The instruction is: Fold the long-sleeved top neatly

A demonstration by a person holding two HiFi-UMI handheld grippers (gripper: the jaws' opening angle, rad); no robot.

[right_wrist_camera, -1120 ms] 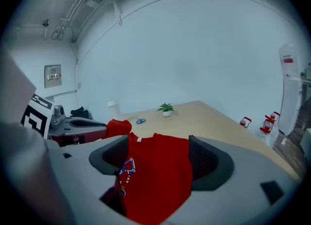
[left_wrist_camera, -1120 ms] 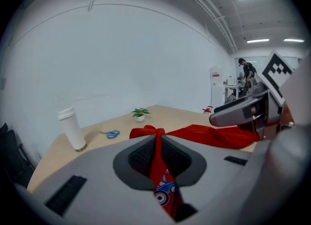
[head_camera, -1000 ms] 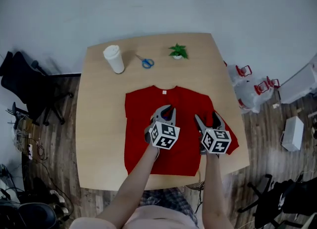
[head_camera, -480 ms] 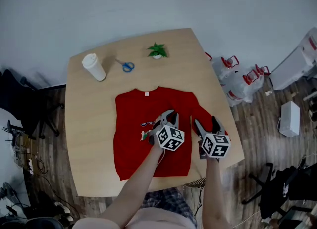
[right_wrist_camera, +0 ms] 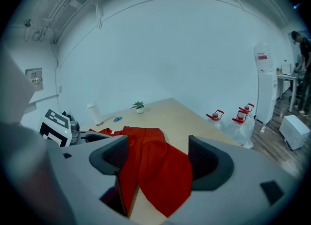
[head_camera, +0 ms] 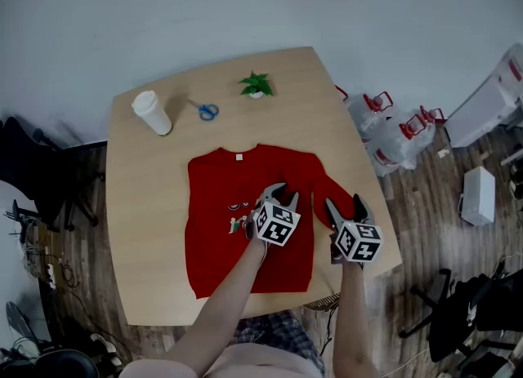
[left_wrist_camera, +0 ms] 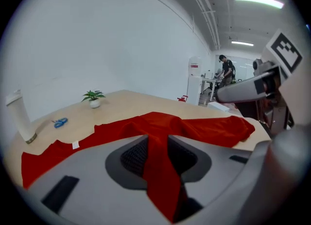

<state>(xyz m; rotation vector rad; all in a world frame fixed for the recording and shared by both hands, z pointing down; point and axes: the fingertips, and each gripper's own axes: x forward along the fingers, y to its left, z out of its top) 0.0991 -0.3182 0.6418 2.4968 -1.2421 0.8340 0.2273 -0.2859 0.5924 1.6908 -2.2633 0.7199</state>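
Top (head_camera: 214, 229) lies collar away; left fingers (head_camera: 274, 189) just opening around fabric, right fingers (head_camera: 334, 211) apart over sleeve (head_camera: 327, 185).

— What's between the left gripper's (left_wrist_camera: 154, 146) fingers (left_wrist_camera: 132, 157)?
— A fold of the red long-sleeved top (left_wrist_camera: 204, 128); they've just been opening and sit loose around it. Potted plant (left_wrist_camera: 94, 97) at ten o'clock, scissors (left_wrist_camera: 60, 122) and cup (left_wrist_camera: 20, 117) at nine.

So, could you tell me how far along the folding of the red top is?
Done: the red top lies spread flat on the table; no fold across the body shows. In hand: the left tool, whose jaws have just been opening, has a ridge of fabric between them; the open right tool straddles the outstretched sleeve. Still to do: that sleeve in, then the body folds.
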